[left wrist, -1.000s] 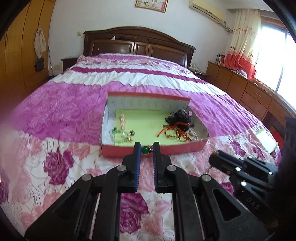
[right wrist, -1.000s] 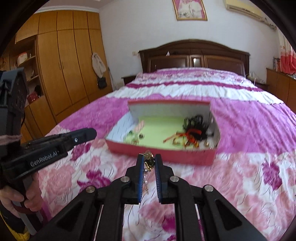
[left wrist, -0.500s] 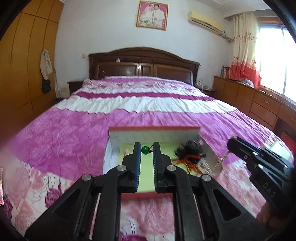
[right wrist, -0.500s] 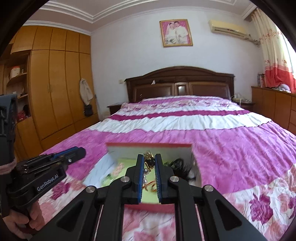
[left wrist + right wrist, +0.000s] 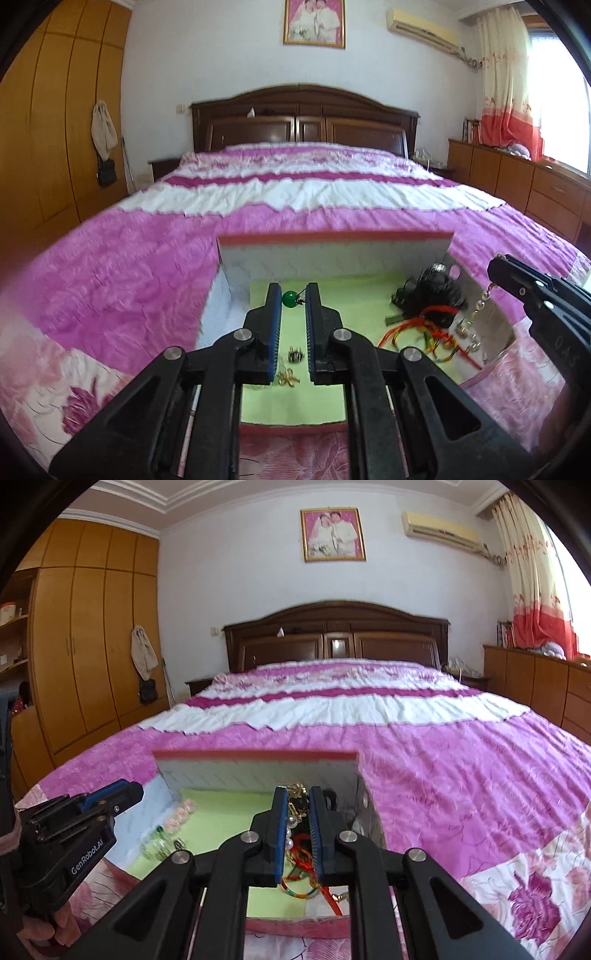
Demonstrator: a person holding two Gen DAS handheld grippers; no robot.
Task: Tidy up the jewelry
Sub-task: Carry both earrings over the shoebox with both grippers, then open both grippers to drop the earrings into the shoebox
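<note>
An open box (image 5: 332,254) with a red rim and a pale green floor lies on the bed. My left gripper (image 5: 291,293) hangs over its left half, shut on a small green bead earring (image 5: 289,298). My right gripper (image 5: 295,799) is over the right half, shut on a gold piece with pearls (image 5: 292,821) that dangles between its fingers. The left wrist view shows this pearl string (image 5: 476,314) hanging from the right gripper (image 5: 496,266). The left gripper (image 5: 125,799) shows at the left in the right wrist view, beside the box's back wall (image 5: 258,775).
In the box lie a black tangle (image 5: 432,291), red and orange cords (image 5: 417,330), a gold star piece (image 5: 286,378), pink beads (image 5: 181,812) and green beads (image 5: 159,843). A pink floral quilt (image 5: 129,280) surrounds it. A wardrobe (image 5: 85,657) stands left, a dresser (image 5: 546,199) right.
Both grippers have moved forward from in front of the box to above its floor, each still shut on its piece. The box now fills the lower part of both views.
</note>
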